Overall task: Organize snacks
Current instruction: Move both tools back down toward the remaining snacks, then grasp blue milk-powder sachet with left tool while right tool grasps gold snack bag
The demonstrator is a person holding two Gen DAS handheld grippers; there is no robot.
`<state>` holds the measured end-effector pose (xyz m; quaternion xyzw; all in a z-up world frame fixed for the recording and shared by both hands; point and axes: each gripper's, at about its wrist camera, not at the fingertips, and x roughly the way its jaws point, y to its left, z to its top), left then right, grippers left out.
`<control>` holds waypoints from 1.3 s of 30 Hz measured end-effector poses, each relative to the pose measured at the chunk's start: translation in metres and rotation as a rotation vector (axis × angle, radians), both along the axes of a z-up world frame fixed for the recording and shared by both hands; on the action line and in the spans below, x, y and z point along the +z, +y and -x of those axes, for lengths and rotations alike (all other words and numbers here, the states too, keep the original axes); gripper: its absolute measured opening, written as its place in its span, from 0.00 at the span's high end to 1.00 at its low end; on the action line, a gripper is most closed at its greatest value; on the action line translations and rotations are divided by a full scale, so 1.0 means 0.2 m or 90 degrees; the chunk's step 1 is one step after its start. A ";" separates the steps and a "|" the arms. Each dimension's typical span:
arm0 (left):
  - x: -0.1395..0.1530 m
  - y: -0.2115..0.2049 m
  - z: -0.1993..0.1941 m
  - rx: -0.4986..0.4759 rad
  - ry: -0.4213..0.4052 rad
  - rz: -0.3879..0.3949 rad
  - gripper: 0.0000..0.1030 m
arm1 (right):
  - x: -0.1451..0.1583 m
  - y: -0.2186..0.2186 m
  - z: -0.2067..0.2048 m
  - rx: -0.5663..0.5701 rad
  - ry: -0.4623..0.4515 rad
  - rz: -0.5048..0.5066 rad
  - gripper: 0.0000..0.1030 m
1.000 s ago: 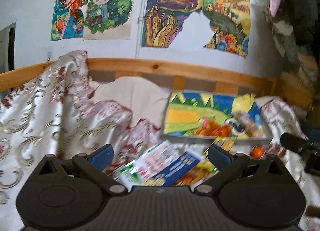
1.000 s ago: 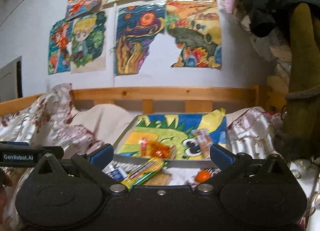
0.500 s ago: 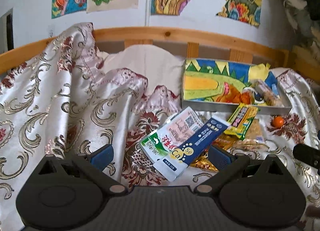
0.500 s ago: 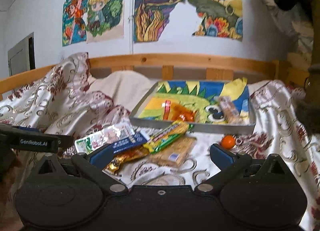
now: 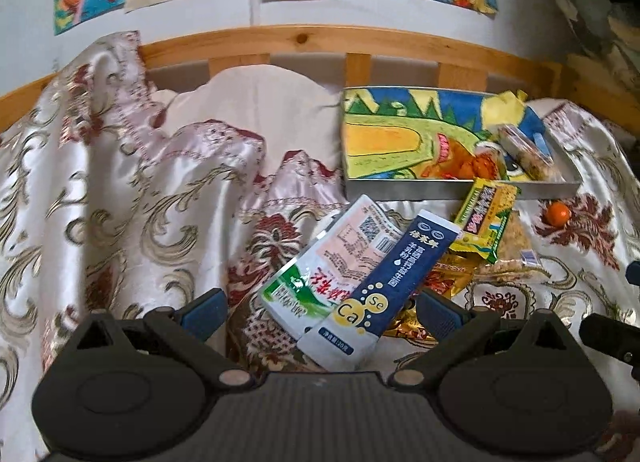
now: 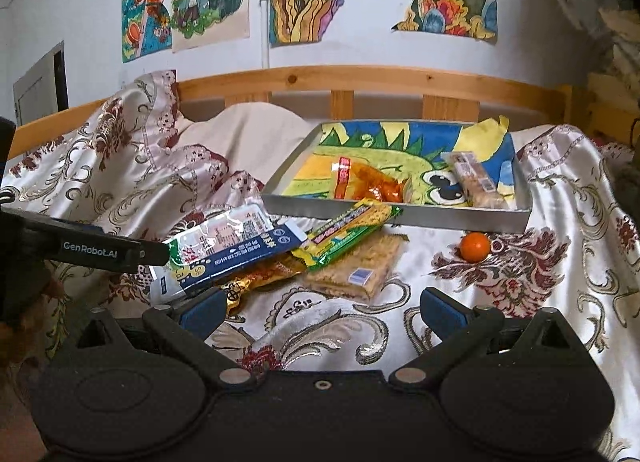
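Sachets, light and slippery — the blue sachet (image 5: 394, 282) lies low centre on the bed between my open left jaws, best pinched across its flat middle; right jaws open, empty.

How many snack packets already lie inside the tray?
2: an orange packet near the middle of the tray and a pale wrapped bar toward its right side. Nothing else shows inside.

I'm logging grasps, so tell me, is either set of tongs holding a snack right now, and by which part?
Nothing is held. The left tongs hang open over the blue packet, and the right tongs are open above bare cloth.
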<state>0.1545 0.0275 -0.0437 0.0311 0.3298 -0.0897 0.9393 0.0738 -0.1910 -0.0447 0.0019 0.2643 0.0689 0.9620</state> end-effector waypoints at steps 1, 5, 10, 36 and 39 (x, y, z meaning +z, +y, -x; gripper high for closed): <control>0.00 -0.01 -0.01 -0.009 0.000 -0.004 0.01 | -0.01 0.00 -0.01 0.002 0.004 -0.002 0.01; -0.01 -0.03 -0.08 -0.051 0.005 -0.010 0.01 | -0.03 0.02 -0.04 0.017 0.019 -0.014 0.01; -0.02 -0.04 -0.17 -0.121 0.022 -0.021 0.01 | -0.05 0.06 -0.11 0.057 0.028 -0.028 0.01; -0.12 -0.24 -0.56 -0.372 0.185 -0.058 0.46 | -0.26 0.17 -0.49 0.133 0.141 -0.094 0.44; -0.11 -0.21 -0.60 -0.346 0.211 -0.026 0.61 | -0.27 0.18 -0.51 0.134 0.143 -0.105 0.43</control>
